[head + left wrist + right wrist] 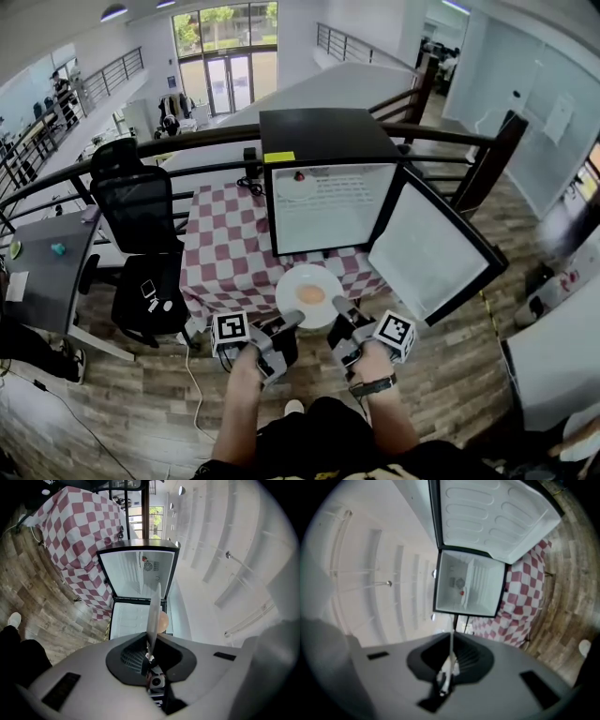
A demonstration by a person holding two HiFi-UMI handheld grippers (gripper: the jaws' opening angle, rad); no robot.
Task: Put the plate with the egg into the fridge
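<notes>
Your left gripper (289, 325) is pinched nearly closed on the near-left rim of the plate (292, 279). Your right gripper (339, 311) is clamped the same way on the near-right rim. Each gripper view shows the rim edge-on between the pads (a thin white line). The plate is held roughly level in the air, with the egg (310, 294) at its centre. It is just in front of the open fridge (323, 141), which stands on the checkered table (220, 253). The fridge door (427, 248) is swung out to your right. A black office chair (139, 202) stands left of the table.
</notes>
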